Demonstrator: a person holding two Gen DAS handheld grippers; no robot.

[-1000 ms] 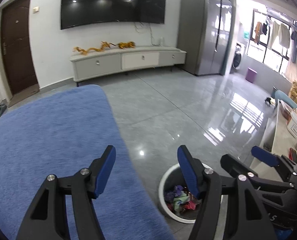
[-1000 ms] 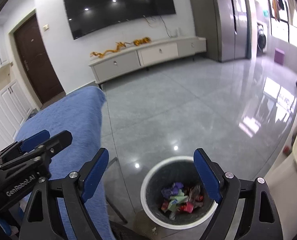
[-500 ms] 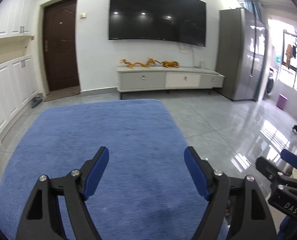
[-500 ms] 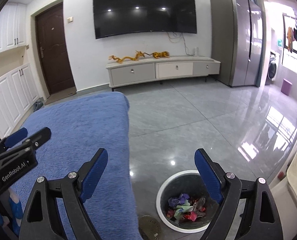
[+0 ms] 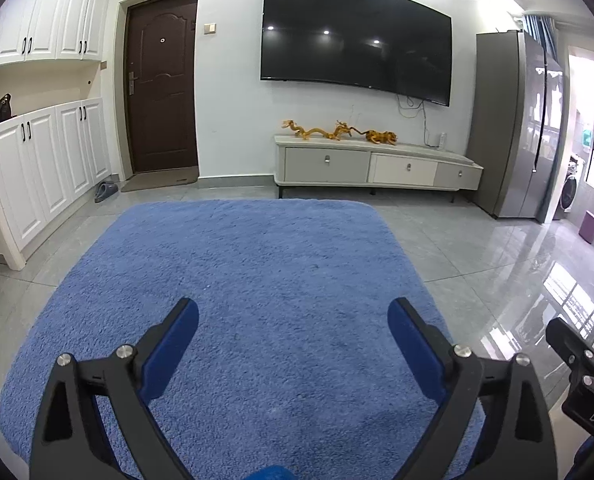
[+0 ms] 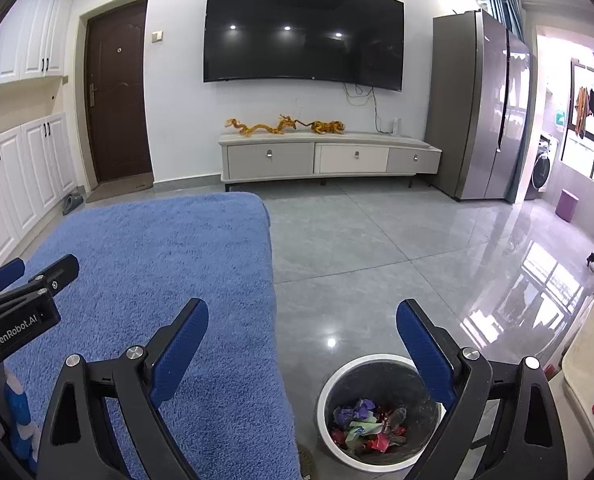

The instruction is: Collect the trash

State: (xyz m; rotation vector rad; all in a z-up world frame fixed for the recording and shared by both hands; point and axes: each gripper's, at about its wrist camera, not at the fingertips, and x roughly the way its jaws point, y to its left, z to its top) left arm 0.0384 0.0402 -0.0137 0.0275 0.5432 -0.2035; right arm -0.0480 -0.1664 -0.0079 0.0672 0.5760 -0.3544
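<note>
A round trash bin (image 6: 329,384) with a white rim stands on the grey floor, right of the blue rug (image 6: 157,280). Crumpled coloured trash (image 6: 367,426) lies inside it. My right gripper (image 6: 302,328) is open and empty, held above the rug's right edge and the bin. My left gripper (image 5: 293,328) is open and empty over the rug (image 5: 257,280), which shows no loose trash. The left gripper also shows at the left of the right wrist view (image 6: 29,276), and the right gripper at the right edge of the left wrist view (image 5: 577,344).
A TV cabinet (image 6: 329,158) with gold dragon figures stands at the far wall under a wall TV (image 6: 303,36). A grey fridge (image 6: 481,108) is at right, white cupboards (image 5: 45,176) and a brown door (image 5: 161,80) at left. A counter edge (image 6: 585,356) is at far right.
Both grippers have tilted up and swung left. The left view has moved off the bin onto the rug. The jaws have stayed open.
</note>
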